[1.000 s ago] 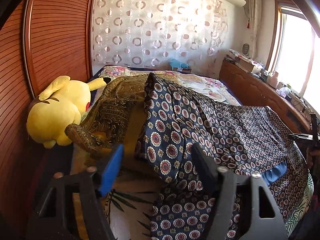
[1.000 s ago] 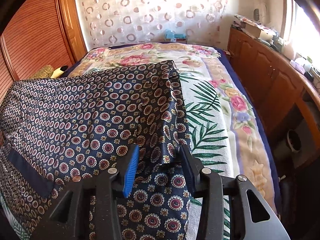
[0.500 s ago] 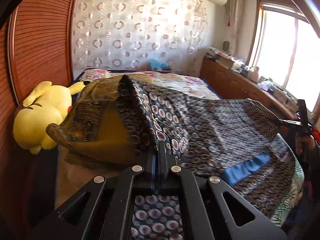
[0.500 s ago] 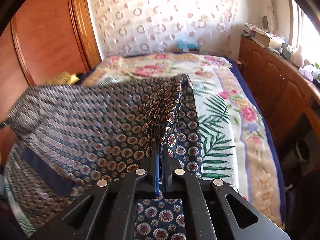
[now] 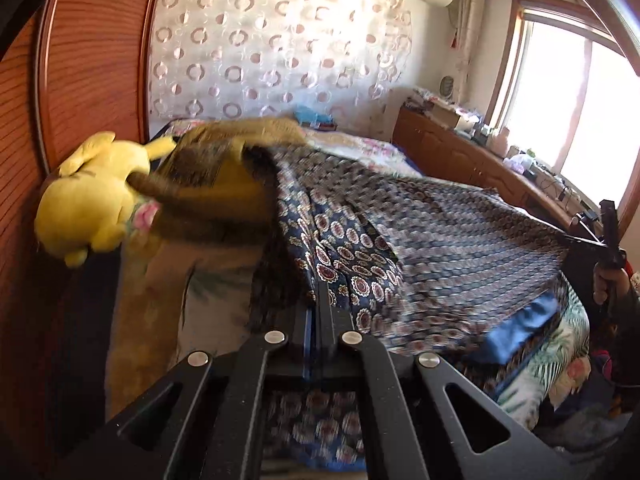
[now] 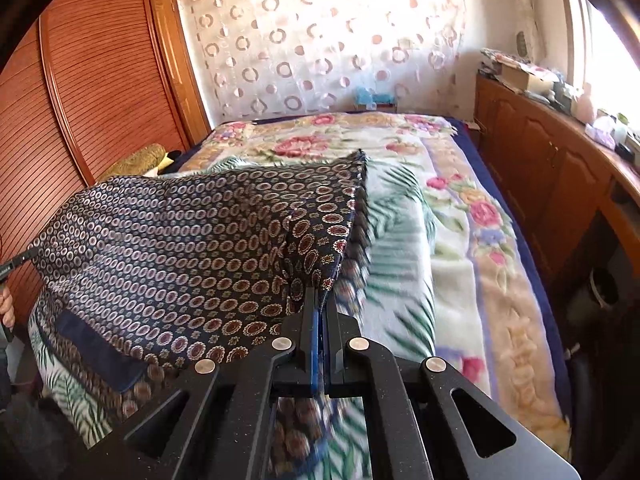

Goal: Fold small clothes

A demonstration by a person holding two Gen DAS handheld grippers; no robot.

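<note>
Two grippers pinch the same navy patterned garment (image 5: 420, 232) and hold it stretched above the floral bedspread (image 6: 452, 240). At far left a yellow plush toy (image 5: 92, 196) leans against the wooden wardrobe door (image 5: 92, 60), with an olive-brown cloth (image 5: 216, 184) heaped just beside it. The left gripper (image 5: 318, 300) has its jaws closed on one edge of the garment. Farther right, the right gripper (image 6: 320, 300) is likewise clamped on the opposite edge, fabric spanning between them, its lower part draping onto the bed.
</note>
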